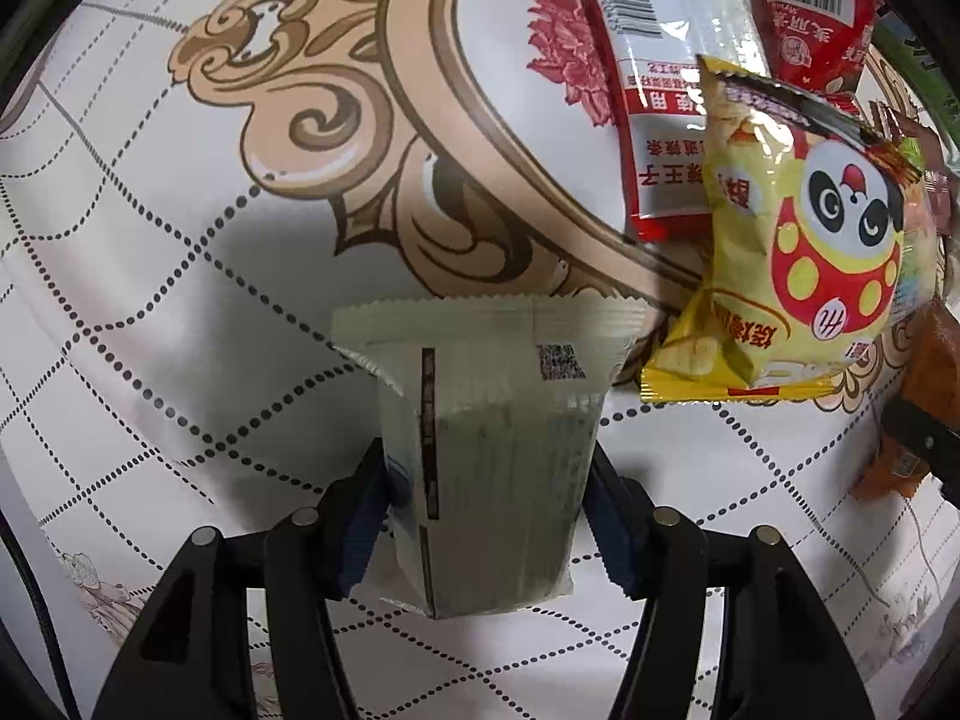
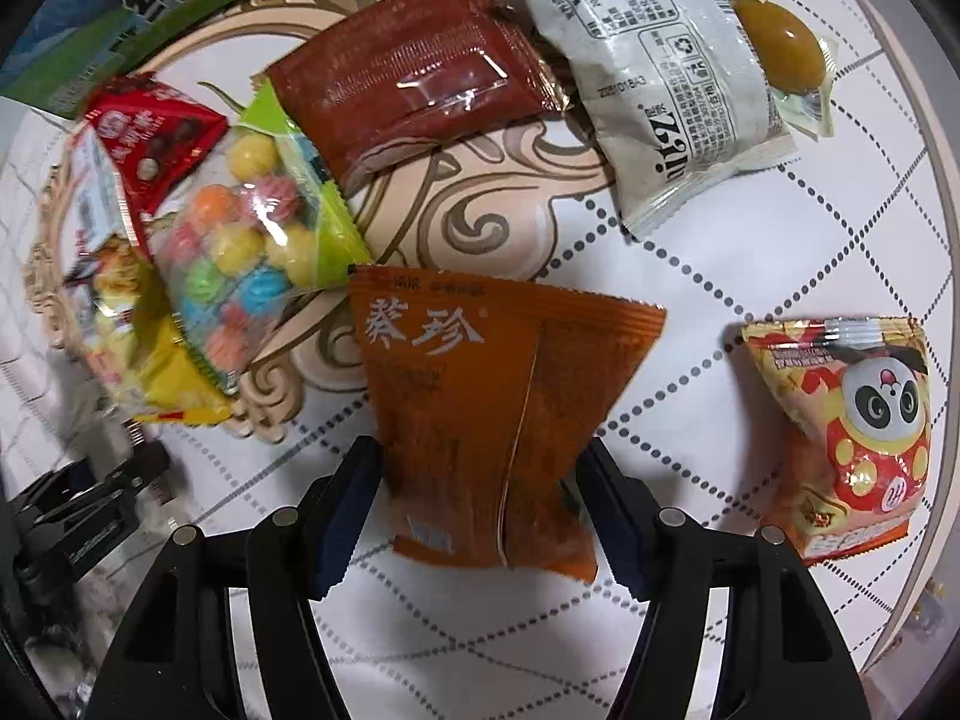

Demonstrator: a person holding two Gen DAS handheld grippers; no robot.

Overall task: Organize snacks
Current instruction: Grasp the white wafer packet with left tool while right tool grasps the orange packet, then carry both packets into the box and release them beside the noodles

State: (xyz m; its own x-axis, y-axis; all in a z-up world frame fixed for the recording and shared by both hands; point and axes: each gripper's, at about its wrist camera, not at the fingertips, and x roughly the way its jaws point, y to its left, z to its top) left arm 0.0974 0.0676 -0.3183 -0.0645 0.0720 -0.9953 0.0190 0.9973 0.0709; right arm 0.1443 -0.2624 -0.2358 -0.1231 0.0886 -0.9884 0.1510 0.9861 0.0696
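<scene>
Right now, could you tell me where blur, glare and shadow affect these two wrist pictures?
Left wrist view: a dark shadow falls on the tablecloth left of the pale packet; the orange packet at the right edge is blurred. Right wrist view: glare streaks the brown pouch; the yellow bag at left is smeared; the fisheye bends the dotted grid in both.

Both cameras sit just behind their own gripper fingers and look straight down at the patterned worktop (image 1: 150, 300) from close above. The left wrist view frames the left gripper (image 1: 486, 516) at its lower edge, the right wrist view the right gripper (image 2: 480, 510) likewise. They share the yellow panda packet (image 1: 798, 276), far right of the left gripper and far left of the right.
</scene>
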